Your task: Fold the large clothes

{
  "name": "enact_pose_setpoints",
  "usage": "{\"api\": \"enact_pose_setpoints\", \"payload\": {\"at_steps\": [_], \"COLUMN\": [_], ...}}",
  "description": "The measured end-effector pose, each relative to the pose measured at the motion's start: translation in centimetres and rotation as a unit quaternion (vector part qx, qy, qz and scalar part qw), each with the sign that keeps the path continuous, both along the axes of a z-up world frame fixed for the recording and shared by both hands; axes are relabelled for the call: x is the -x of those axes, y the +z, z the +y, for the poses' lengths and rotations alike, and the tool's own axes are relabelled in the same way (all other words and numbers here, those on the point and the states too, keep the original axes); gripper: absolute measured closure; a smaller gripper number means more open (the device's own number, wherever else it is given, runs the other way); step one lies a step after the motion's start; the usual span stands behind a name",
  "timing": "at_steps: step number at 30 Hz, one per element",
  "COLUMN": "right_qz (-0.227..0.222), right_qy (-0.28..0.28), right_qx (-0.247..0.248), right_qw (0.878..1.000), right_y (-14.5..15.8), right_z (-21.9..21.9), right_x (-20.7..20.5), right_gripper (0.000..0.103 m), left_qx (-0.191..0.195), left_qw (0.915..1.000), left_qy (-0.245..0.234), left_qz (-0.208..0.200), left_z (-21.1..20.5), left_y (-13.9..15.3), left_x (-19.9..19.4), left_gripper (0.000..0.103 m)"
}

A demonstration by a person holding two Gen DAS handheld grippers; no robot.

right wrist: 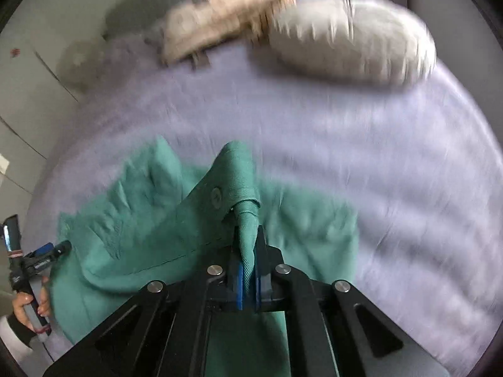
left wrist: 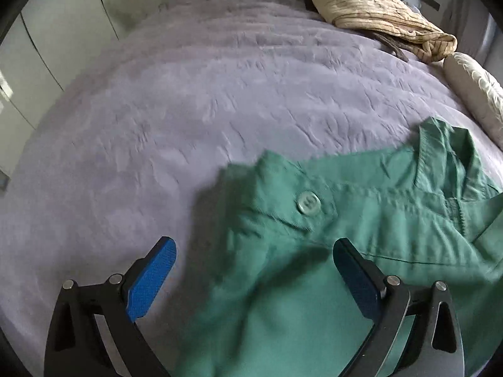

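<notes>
From the left wrist view, the left tool (left wrist: 254, 270) hangs with its blue pads spread wide, nothing pinched between them; one pad sits over bare sheet at about seven o'clock, the other over cloth at five o'clock. The green shirt (left wrist: 361, 229) lies rumpled on the lilac bed (left wrist: 157, 119), filling the lower right from four to six o'clock, its collar up at three o'clock and a pale button (left wrist: 306, 201) showing just right of centre. At one o'clock a crumpled beige striped garment (left wrist: 377, 15) lies at the far end of the bed, with a pale pillow (left wrist: 478, 94) just below it at two o'clock. From the right wrist view, which is blurred, the right tool (right wrist: 248, 270) is clamped on a fold of the green shirt (right wrist: 157, 220), the cloth rising in a peak from between its pads toward twelve o'clock. At eight o'clock a hand (right wrist: 30, 308) grips the handle of the other tool beside the shirt's edge. The pillow (right wrist: 355, 37) lies at one o'clock.
</notes>
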State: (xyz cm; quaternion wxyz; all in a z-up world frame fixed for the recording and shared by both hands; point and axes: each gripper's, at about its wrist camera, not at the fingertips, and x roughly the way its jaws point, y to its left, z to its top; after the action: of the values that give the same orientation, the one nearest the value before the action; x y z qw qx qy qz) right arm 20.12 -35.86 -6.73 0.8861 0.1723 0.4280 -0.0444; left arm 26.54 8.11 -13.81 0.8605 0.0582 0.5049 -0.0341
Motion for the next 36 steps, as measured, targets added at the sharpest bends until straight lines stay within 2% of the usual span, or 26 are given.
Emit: {"api": "enact_pose_setpoints", "payload": {"at_steps": [1, 3, 5, 6, 8, 9, 10, 11, 12, 13, 14, 17, 20, 22, 24, 25, 26, 27, 28, 29, 30, 31, 33, 36], "right_qz": [-0.006, 0.018, 0.06, 0.074, 0.076, 0.066, 0.06, 0.063, 0.069, 0.071, 0.056, -0.013, -0.046, -0.042, -0.016, 0.021, 0.06, 0.066, 0.054, 0.047, 0.044, 0.043, 0.025, -0.005], "right_qy": [-0.003, -0.023, -0.043, -0.051, -0.075, -0.087, -0.093, -0.095, -0.093, -0.088, -0.086, -0.05, -0.026, -0.029, -0.041, -0.049, -0.067, -0.08, -0.105, -0.117, -0.127, -0.134, -0.125, -0.066], "right_qx": [-0.004, -0.026, -0.032, -0.047, -0.097, -0.114, -0.131, -0.142, -0.14, -0.121, -0.102, -0.031, 0.042, 0.064, 0.047, 0.029, -0.01, -0.066, -0.125, -0.142, -0.139, -0.12, -0.09, -0.083], "right_qw": [1.0, 0.999, 0.997, 0.995, 0.99, 0.987, 0.985, 0.983, 0.983, 0.986, 0.989, 0.998, 0.998, 0.997, 0.998, 0.998, 0.996, 0.992, 0.985, 0.982, 0.981, 0.983, 0.988, 0.994], "right_y": [0.3, -1.2, -4.6, -6.2, -8.5, -8.7, -8.7, -8.6, -8.4, -7.5, -6.6, -1.8, 0.4, -0.4, -2.6, -4.5, -6.7, -7.7, -8.0, -7.6, -7.1, -6.2, -4.2, -1.5], "right_z": [-0.7, -2.4, -3.6, -3.8, -4.5, -4.8, -5.1, -5.2, -5.2, -4.9, -4.6, -2.5, -0.7, -0.2, -1.1, -1.9, -3.2, -4.3, -5.8, -6.4, -6.7, -6.7, -6.2, -3.9], "right_x": [-0.1, -1.0, -1.7, -2.0, -1.4, -1.1, -0.8, -0.7, -0.8, -0.7, -0.5, 0.6, 1.0, 0.3, -0.4, -1.2, -1.7, -1.5, -0.5, 0.2, 0.8, 1.3, 2.3, 1.7], "right_gripper": [0.098, 0.098, 0.098, 0.097, 0.097, 0.095, 0.09, 0.089, 0.089, 0.093, 0.097, 0.097, 0.097, 0.097, 0.096, 0.09, 0.087, 0.087, 0.084, 0.079, 0.069, 0.063, 0.062, 0.062], "left_qx": [-0.002, 0.006, 0.022, 0.028, 0.047, 0.043, 0.033, 0.001, -0.01, 0.0, 0.016, 0.047, 0.029, 0.003, -0.041, -0.062, -0.064, -0.041, -0.025, -0.011, -0.008, -0.008, 0.001, 0.014], "left_qw": [1.0, 0.9998, 0.9991, 0.9988, 0.9977, 0.9975, 0.9976, 0.9986, 0.999, 0.9993, 0.9992, 0.9976, 0.996, 0.9942, 0.9948, 0.9953, 0.9963, 0.9974, 0.9975, 0.9971, 0.9968, 0.9965, 0.9968, 0.9978], "left_qy": [0.001, 0.009, 0.016, 0.015, -0.015, -0.031, -0.045, -0.049, -0.044, -0.035, -0.022, -0.001, 0.013, 0.023, 0.018, 0.027, 0.038, 0.046, 0.052, 0.059, 0.061, 0.062, 0.046, -0.009], "left_qz": [0.003, 0.018, 0.032, 0.036, 0.046, 0.046, 0.04, 0.019, 0.004, -0.013, -0.027, -0.05, -0.083, -0.105, -0.092, -0.069, -0.045, -0.037, -0.041, -0.047, -0.05, -0.055, -0.066, -0.064], "left_z": [0.0, 0.1, 0.2, 0.1, -0.8, -1.4, -2.0, -2.7, -2.7, -2.2, -1.5, 0.1, -0.2, -1.0, -1.6, -1.5, -0.9, 0.0, 0.8, 1.8, 2.5, 3.0, 3.3, 1.3], "left_y": [-0.3, -1.3, -2.2, -2.5, -2.8, -2.7, -2.4, -1.7, -1.0, 0.0, 1.1, 2.8, 3.4, 2.9, 0.4, -0.8, -1.6, -1.3, -0.7, 0.6, 1.5, 2.5, 4.1, 5.9], "left_x": [-0.5, -1.8, -2.7, -2.9, -3.1, -2.7, -2.4, -1.9, -1.4, -0.9, -0.4, 0.7, 1.9, 2.0, 1.3, 0.6, 0.2, 0.3, 0.6, 1.0, 1.3, 1.7, 2.3, 3.1], "left_gripper": [0.002, 0.002, 0.002, 0.006, 0.039, 0.049, 0.069, 0.088, 0.089, 0.089, 0.089, 0.089, 0.089, 0.089, 0.085, 0.083, 0.083, 0.083, 0.083, 0.083, 0.083, 0.083, 0.082, 0.082]}}
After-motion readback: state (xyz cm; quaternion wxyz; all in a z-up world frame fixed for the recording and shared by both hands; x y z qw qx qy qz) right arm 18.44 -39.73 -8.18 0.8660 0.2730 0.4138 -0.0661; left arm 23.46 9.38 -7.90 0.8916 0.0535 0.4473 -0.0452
